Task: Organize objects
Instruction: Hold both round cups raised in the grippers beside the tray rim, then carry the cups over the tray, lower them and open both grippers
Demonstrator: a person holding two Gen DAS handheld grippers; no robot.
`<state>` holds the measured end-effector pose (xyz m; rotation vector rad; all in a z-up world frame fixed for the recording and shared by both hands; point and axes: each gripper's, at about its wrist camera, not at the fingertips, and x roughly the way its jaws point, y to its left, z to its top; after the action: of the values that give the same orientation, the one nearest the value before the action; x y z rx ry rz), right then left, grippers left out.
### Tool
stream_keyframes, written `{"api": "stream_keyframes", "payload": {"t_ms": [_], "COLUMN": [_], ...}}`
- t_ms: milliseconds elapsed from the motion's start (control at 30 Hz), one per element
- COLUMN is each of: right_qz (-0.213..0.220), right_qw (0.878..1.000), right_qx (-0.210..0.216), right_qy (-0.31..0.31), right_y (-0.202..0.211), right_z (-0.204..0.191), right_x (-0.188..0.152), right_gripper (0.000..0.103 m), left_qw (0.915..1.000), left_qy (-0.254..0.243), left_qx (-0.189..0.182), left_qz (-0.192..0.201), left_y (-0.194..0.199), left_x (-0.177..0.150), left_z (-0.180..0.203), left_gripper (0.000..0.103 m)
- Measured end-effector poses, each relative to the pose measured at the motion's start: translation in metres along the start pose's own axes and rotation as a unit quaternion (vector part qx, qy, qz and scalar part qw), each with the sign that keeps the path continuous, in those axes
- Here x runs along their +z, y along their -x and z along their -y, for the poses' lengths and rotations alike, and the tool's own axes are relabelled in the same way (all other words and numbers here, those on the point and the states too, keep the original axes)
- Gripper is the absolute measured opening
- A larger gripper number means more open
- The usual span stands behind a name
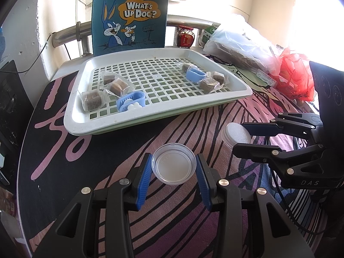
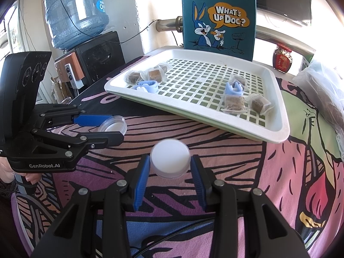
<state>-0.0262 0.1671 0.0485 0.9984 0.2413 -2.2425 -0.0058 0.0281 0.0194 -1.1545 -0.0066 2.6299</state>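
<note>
The slotted white tray (image 1: pixel 137 122) lies on the patterned tablecloth (image 1: pixel 172 215), in front of an upright blue cartoon tote bag (image 1: pixel 131 15). On its grid lie wrapped brown candy blocks in two groups, one at the left (image 1: pixel 92 100) and one at the right (image 1: pixel 209 86), and two blue plastic clips (image 1: pixel 131 102) (image 1: pixel 195 74), one beside each group. A red-capped jar (image 1: pixel 185 36) stands behind the tray, and a red plastic bag (image 1: pixel 294 75) lies off to the right. A water-cooler bottle (image 2: pixel 75 10) stands beyond the table. The left gripper (image 1: pixel 174 167) is closed around a clear round lid (image 1: pixel 174 164), both blue pads touching its rim. The right gripper (image 2: pixel 169 162) grips a small white-filled round container (image 2: pixel 169 158) the same way, near the tray's front edge.
</note>
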Motion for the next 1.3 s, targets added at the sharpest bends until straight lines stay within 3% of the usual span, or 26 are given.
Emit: {"api": "stream_keyframes", "payload": {"t_ms": [300, 433, 600, 733, 800, 967, 1067, 1300], "right_qz": [0.013, 0.029, 0.065, 0.079, 0.076, 0.023, -0.006, -0.055], "right_qw": [1.0, 0.998, 0.997, 0.996, 0.996, 0.996, 0.996, 0.992], "right_qx": [0.007, 0.036, 0.014, -0.005, -0.026, -0.037, -0.033, -0.08], "right_qy": [-0.021, -0.042, -0.028, -0.035, -0.043, -0.075, -0.087, -0.077], "right_y": [0.005, 0.022, 0.059, 0.064, 0.051, -0.01, -0.047, -0.106], "right_z": [0.006, 0.019, 0.041, 0.072, 0.086, 0.115, 0.12, 0.124], "right_x": [0.001, 0.007, 0.04, 0.081, 0.1, 0.133, 0.143, 0.155], "right_gripper": [0.038, 0.038, 0.038, 0.038, 0.038, 0.038, 0.038, 0.038], "left_qw": [0.9999, 0.9992, 0.9991, 0.9971, 0.9961, 0.9938, 0.9933, 0.9918], "left_qy": [0.012, 0.039, 0.023, 0.03, 0.037, 0.061, 0.063, 0.061], "left_qx": [0.001, -0.012, 0.022, 0.052, 0.067, 0.093, 0.095, 0.102], "left_qz": [-0.006, 0.0, 0.028, 0.045, 0.042, -0.003, -0.018, -0.047], "left_y": [0.001, 0.019, 0.043, 0.033, 0.014, -0.05, -0.075, -0.117], "left_x": [0.002, 0.013, 0.056, 0.105, 0.125, 0.152, 0.161, 0.172], "left_z": [-0.006, -0.019, -0.037, -0.062, -0.075, -0.094, -0.09, -0.077], "left_gripper": [0.039, 0.039, 0.039, 0.039, 0.039, 0.039, 0.039, 0.039]}}
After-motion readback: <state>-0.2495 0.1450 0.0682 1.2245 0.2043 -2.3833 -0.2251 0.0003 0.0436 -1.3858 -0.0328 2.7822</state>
